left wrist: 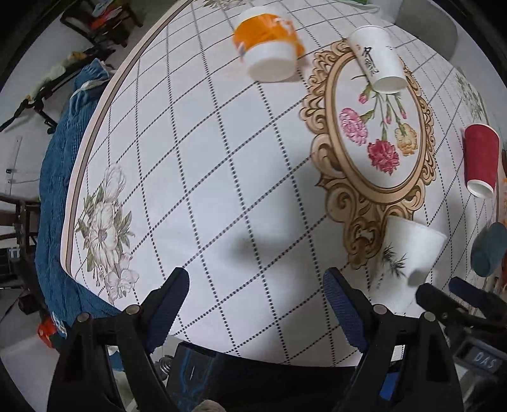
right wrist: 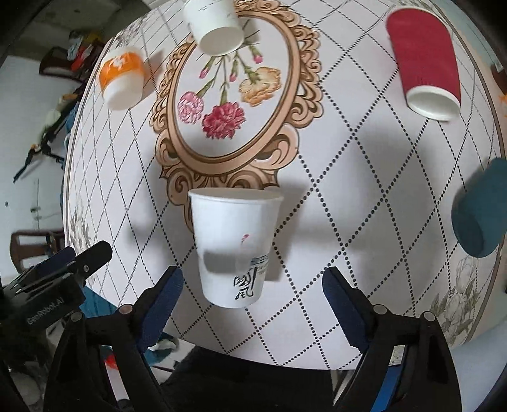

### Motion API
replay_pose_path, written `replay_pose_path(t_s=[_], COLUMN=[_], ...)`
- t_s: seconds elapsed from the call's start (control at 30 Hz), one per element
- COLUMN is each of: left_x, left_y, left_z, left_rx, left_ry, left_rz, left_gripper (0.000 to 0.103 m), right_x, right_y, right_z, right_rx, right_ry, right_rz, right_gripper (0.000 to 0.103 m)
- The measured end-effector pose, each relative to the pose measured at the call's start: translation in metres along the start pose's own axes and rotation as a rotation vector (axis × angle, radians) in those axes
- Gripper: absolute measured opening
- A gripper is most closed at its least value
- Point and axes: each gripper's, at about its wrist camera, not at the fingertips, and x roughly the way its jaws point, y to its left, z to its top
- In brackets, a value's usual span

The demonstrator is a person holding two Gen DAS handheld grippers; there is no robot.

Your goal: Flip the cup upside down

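Observation:
Several paper cups stand upside down on the round patterned table [left wrist: 221, 158]. A white cup with black script [right wrist: 236, 244] stands upside down just ahead of my right gripper [right wrist: 252, 285], which is open and empty with the cup's base between its fingers' line. The same cup shows at the right in the left wrist view [left wrist: 412, 250]. My left gripper [left wrist: 256, 285] is open and empty over bare tablecloth. The right gripper's body [left wrist: 456, 304] shows at the lower right of the left wrist view.
An orange-and-white cup [left wrist: 269, 44] [right wrist: 122, 79], another white cup [left wrist: 378, 58] [right wrist: 215, 25], a red cup [left wrist: 480, 158] [right wrist: 426, 60] and a teal cup [left wrist: 488, 250] [right wrist: 481, 209] stand inverted around the table. A blue quilted cloth [left wrist: 60, 190] lies beyond the left table edge.

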Motion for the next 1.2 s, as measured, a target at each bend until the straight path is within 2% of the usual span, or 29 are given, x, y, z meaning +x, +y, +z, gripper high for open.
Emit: replay_pose_path(t_s=[0.1, 0.17, 0.27, 0.47, 0.63, 0.67, 0.73, 0.83, 0.93, 1.03, 1.2], left_x=[0.002, 0.004, 0.008, 0.030, 0.047, 0.050, 0.056, 0.065, 0.076, 0.081, 0.088], left_y=[0.007, 0.010, 0.012, 0.009, 0.007, 0.007, 0.006, 0.005, 0.009, 0.014, 0.027], left_z=[-0.003, -0.005, -0.009, -0.012, -0.013, -0.012, -0.012, -0.013, -0.013, -0.015, -0.016], left_rx=[-0.003, 0.002, 0.031, 0.074, 0.094, 0.098, 0.109, 0.114, 0.111, 0.104, 0.082], left_ry=[-0.008, -0.019, -0.039, -0.024, -0.006, -0.002, 0.006, 0.015, 0.026, 0.034, 0.040], left_rz=[-0.002, 0.005, 0.018, 0.006, -0.008, -0.007, -0.011, -0.016, -0.014, -0.014, -0.019], left_gripper=[0.086, 0.086, 0.086, 0.086, 0.086, 0.086, 0.086, 0.086, 0.086, 0.087, 0.087], right_x=[-0.006, -0.014, -0.031, -0.045, -0.011, 0.000, 0.017, 0.040, 0.055, 0.066, 0.079], right_y=[0.005, 0.014, 0.036, 0.084, 0.109, 0.109, 0.106, 0.095, 0.080, 0.068, 0.059], right_z=[-0.003, -0.005, -0.008, -0.029, -0.068, -0.080, -0.096, -0.115, -0.124, -0.129, -0.131], right_rx=[-0.049, -0.133, -0.353, -0.925, -1.505, -1.657, -1.849, -2.129, -2.355, -2.539, -2.749], right_ry=[0.003, 0.002, -0.036, -0.074, -0.054, -0.043, -0.006, 0.084, 0.169, 0.221, 0.270], right_rz=[-0.045, -0.102, -0.277, -0.611, -0.945, -1.016, -1.089, -1.144, -1.173, -1.185, -1.178], right_gripper=[0.092, 0.092, 0.092, 0.092, 0.092, 0.092, 0.092, 0.092, 0.092, 0.092, 0.091])
